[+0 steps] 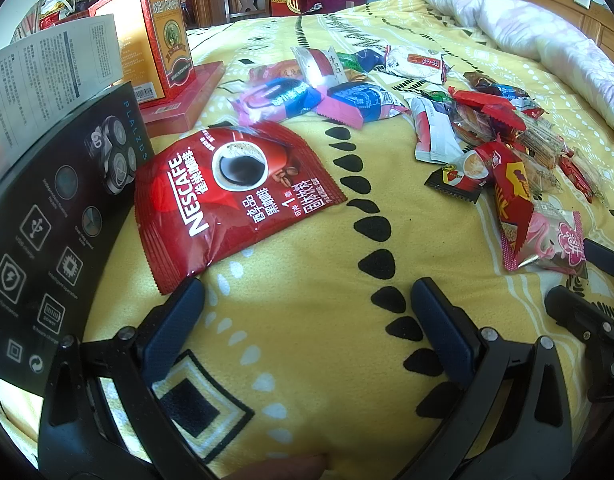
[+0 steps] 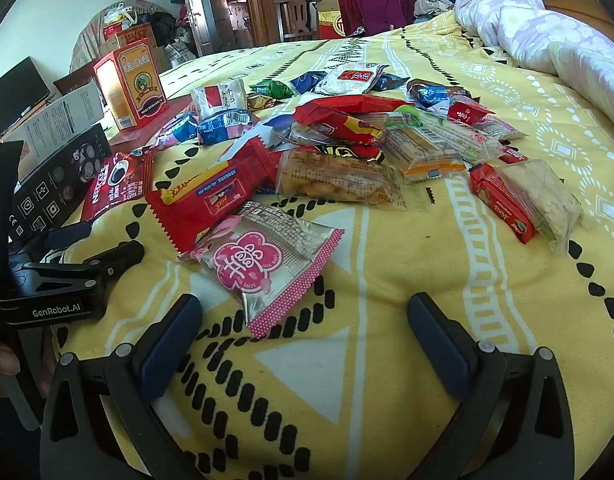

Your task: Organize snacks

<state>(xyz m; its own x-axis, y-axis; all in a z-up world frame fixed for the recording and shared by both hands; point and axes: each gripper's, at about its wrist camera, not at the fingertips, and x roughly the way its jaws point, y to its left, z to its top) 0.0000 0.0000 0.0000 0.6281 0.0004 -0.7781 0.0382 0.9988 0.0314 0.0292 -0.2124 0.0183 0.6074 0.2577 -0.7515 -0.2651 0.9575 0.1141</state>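
Note:
A pile of wrapped snacks (image 2: 347, 132) lies on the yellow patterned bedspread (image 2: 387, 320). A stack of red Nescafe sachets (image 1: 231, 192) lies just ahead of my left gripper (image 1: 307, 292), which is open and empty; the stack's near corner is by the left finger. A pink and silver packet (image 2: 267, 264) lies just ahead of my right gripper (image 2: 303, 308), which is open and empty above the bedspread. The same pink packet (image 1: 555, 240) shows at the right in the left wrist view. A long red wafer bar (image 2: 211, 200) lies behind it.
A black shaver box (image 1: 47, 220) and a white box (image 1: 55, 76) stand at the left. A red and gold carton (image 1: 163, 36) stands on a flat red box (image 1: 187, 96). A rolled pale quilt (image 2: 547, 32) lies at the far right. The left gripper (image 2: 67, 280) shows in the right wrist view.

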